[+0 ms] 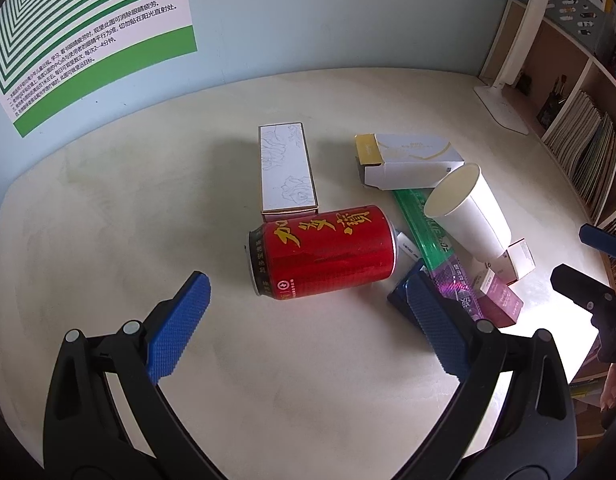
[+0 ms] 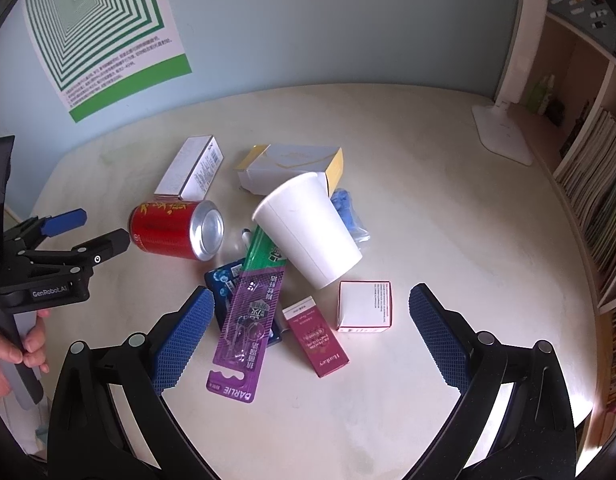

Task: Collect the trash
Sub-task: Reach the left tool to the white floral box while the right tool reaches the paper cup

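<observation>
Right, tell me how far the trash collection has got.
Nothing looks collected yet. Both the left gripper and the right gripper are open and empty above the table. Still lying there: red can, paper cup, purple toothbrush pack, maroon box and several white boxes. No bin is in view.

One red can [image 2: 176, 229], one paper cup [image 2: 308, 228], four cartons [image 2: 192, 168] [image 2: 292, 166] [image 2: 363, 306] [image 2: 315, 338], one toothbrush pack [image 2: 248, 320], one lamp [image 2: 507, 128], one poster [image 2: 104, 28] are counted.
</observation>
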A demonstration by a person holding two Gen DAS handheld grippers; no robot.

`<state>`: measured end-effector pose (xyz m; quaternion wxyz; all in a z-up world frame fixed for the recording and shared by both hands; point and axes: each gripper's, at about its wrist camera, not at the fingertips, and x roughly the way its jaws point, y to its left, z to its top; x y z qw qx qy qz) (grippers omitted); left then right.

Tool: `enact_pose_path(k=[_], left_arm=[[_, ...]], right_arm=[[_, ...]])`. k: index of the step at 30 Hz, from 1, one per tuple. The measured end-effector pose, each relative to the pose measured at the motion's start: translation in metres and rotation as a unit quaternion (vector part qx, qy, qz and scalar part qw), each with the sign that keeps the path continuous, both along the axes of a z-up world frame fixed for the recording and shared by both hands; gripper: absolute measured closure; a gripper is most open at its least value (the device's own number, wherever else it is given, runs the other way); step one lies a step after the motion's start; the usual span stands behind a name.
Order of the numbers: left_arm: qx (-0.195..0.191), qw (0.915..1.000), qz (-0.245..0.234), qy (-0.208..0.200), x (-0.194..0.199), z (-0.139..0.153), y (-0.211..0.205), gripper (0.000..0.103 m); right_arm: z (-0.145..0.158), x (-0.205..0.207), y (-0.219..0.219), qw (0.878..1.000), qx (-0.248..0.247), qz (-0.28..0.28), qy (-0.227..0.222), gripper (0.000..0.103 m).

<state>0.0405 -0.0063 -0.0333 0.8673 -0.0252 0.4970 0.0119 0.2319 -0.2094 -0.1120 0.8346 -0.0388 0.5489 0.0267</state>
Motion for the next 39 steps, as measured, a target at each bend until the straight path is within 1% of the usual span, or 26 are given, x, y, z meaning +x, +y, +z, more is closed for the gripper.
enact_pose_path(k=[7,11,13,20,22,28,33,39], left_arm=[[0.005,1.0000,-0.005,0.006,0.011,-0.004,-0.005,0.007],[0.010,0.9999,-0.005,0.010,0.018,-0.006,-0.004,0.007],[0.010,0.9999,-0.004,0.011,0.023,-0.006,-0.002,0.007],[0.020,0.9997,-0.003,0.015,0.049,-0.010,0.004,0.007],[0.024,0.9995,-0.004,0.020,0.059,-0.013,0.006,0.007],[0.027,0.9992,-0.005,0.028,0.080,-0.020,0.009,0.007],[0.017,0.9992,-0.004,0.037,0.092,-0.028,0.011,0.007],[0.014,0.9986,0.000,0.052,0.108,-0.042,0.015,0.007]], right_arm=[[-0.010,0.012,-0.003,1.000,-0.003,0.006,0.013,0.006],[-0.015,0.020,-0.004,1.000,0.000,0.010,0.013,0.006],[-0.017,0.025,-0.005,1.000,-0.008,0.013,0.016,0.006],[-0.031,0.039,-0.006,0.999,-0.010,0.018,0.029,0.006],[-0.037,0.045,-0.006,0.999,-0.018,0.019,0.036,0.006],[-0.050,0.058,-0.005,0.999,0.004,0.017,0.047,0.006],[-0.058,0.070,-0.004,0.998,0.002,0.020,0.052,0.006],[-0.068,0.081,-0.006,0.998,0.001,0.017,0.060,0.006]])
